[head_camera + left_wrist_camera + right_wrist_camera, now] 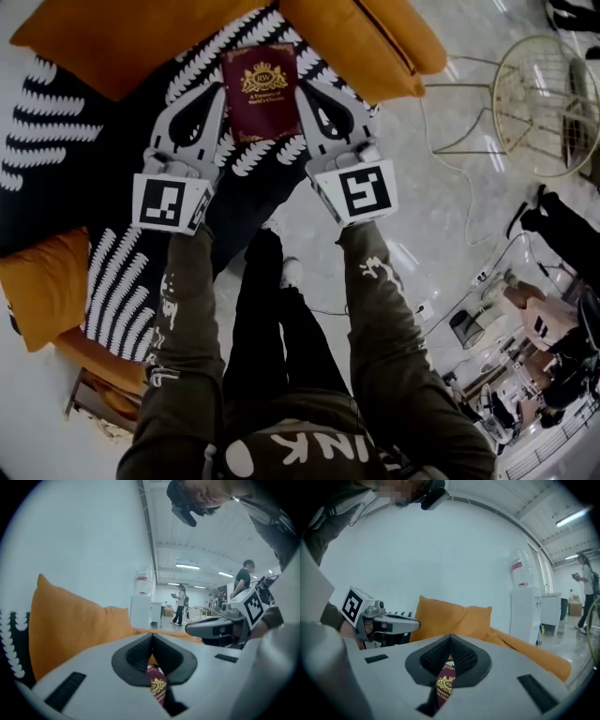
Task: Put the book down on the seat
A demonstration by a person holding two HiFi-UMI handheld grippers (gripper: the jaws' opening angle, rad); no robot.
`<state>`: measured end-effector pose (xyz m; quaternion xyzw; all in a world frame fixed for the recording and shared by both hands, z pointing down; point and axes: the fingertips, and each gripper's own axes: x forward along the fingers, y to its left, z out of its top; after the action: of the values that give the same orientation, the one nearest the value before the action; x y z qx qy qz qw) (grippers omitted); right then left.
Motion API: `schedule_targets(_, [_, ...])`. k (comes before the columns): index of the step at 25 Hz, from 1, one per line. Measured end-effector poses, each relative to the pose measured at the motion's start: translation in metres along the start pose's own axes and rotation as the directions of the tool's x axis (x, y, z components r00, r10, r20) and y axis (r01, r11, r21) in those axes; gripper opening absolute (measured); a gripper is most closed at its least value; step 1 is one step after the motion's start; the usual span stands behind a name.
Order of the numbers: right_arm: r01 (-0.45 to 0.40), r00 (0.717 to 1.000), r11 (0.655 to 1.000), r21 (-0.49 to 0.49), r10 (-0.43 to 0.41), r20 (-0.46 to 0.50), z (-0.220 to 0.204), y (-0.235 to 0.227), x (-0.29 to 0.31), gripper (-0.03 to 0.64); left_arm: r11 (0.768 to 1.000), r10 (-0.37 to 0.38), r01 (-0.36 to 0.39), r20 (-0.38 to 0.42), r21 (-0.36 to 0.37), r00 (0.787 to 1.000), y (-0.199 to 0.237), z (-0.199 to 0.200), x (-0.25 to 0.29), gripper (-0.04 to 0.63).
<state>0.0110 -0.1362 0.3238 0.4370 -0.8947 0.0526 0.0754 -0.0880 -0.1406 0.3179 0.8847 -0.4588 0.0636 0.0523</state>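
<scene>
A maroon book (261, 89) with a gold crest is held flat between both grippers, over the black-and-white patterned throw (103, 141) that covers the orange sofa seat. My left gripper (217, 96) is shut on the book's left edge. My right gripper (307, 92) is shut on its right edge. In the left gripper view the pads of the left gripper (152, 637) meet, with the book (158, 689) wedged just below them. The right gripper view shows the same: the right gripper (450, 640) is closed and the book (445, 681) sits in the jaws.
Orange cushions (122, 37) (375, 37) line the sofa back, and another (42, 291) lies at the left. A round wire side table (544, 103) stands on the glossy floor at the right, with cables near it. People and equipment are at the lower right. A water dispenser (140, 606) stands behind the sofa.
</scene>
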Motion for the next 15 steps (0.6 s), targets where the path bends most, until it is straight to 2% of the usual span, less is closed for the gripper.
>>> schedule_targets(8, [-0.01,0.991,0.998,-0.057,0.018,0.133,0.145,0.031,-0.084,0.011,0.996,0.04,-0.049,0.115,0.075,0.993,-0.041,0.159,-0.068,0.005])
schedule_targets(15, [-0.009,0.975,0.995,-0.099,0.031,0.218,0.273,0.086,-0.191,0.011,0.988,0.06,-0.087,0.192,0.13,0.979,-0.117,0.29,-0.172,0.005])
